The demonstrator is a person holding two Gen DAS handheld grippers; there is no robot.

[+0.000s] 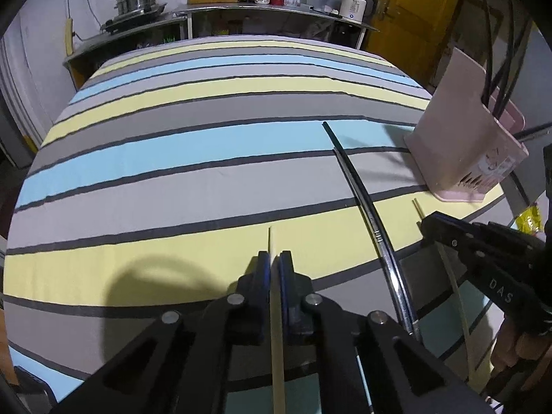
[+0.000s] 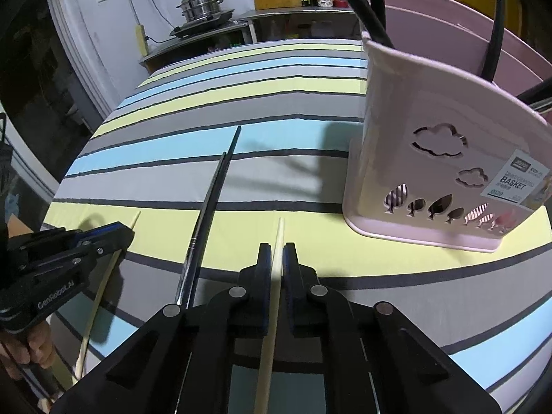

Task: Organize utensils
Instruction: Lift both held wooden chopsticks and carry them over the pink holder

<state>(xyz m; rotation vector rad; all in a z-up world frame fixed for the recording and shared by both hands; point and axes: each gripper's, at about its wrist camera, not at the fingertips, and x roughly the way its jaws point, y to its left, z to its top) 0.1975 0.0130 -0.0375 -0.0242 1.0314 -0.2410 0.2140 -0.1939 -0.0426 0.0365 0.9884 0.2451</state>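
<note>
Left tool clamps chopstick, right tool likewise

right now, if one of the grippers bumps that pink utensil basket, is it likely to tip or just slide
Probably slides first: the pink basket stands on a wide flat base on the striped cloth. Tipping is still possible, since it looks like thin, cut-out plastic, so likely light, and the long black utensils lean out above its rim, adding top weight.

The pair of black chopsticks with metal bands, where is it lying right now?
The pair of black chopsticks with metal bands lies on the striped tablecloth between the two claws, left of the pink plastic utensil basket.
</note>
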